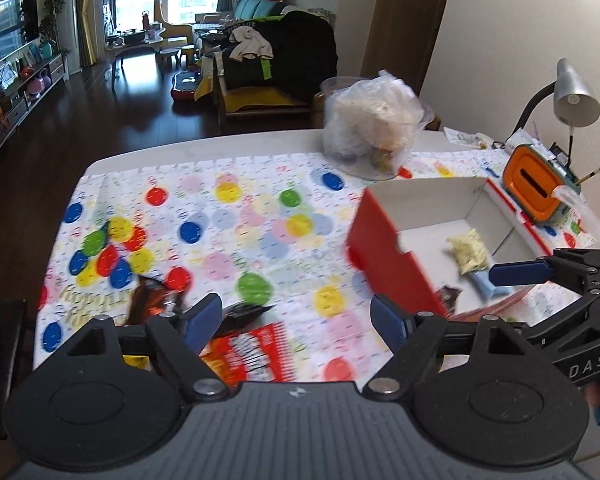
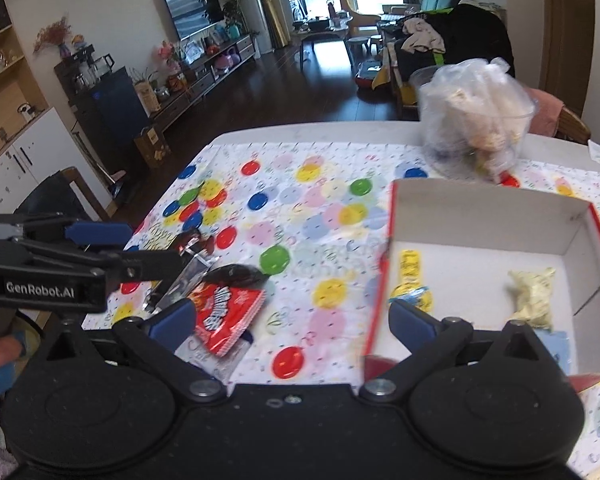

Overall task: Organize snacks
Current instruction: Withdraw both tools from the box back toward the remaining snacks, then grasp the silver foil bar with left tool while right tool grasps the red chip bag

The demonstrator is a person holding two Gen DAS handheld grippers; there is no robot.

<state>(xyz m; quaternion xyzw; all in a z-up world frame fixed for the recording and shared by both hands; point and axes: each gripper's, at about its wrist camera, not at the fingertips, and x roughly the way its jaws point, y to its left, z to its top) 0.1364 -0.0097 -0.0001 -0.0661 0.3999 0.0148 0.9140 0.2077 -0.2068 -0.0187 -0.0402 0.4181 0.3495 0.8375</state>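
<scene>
Two sets of jaws, both spread wide and gripping nothing. My left gripper [image 1: 296, 318] hangs over the near edge of the surface [image 1: 236, 142], above the balloon-print cloth [image 1: 228, 240]. My right gripper [image 2: 294, 320] hovers with its right finger just at the near left corner of the red box [image 2: 384, 280].

Loose snacks lie on the cloth to the left of the box: a red snack packet [image 2: 226, 314] nearest me, a dark glossy wrapper [image 2: 236, 274] touching its far edge, and a brown-red wrapper [image 2: 192, 242] just beyond that. Motion blur smears their labels, so I can't read them.

Inside the white-lined red box sit a pale yellow crinkled packet [image 2: 534, 298] toward the right, a yellow packet [image 2: 412, 270] against the left wall, and a light blue one [image 1: 486, 286] near the front.

Beyond the box stands a clear plastic tub [image 2: 476, 140] stuffed with a crumpled bag. Far right, an orange tissue holder [image 1: 534, 182] and a grey desk lamp [image 1: 574, 98].
</scene>
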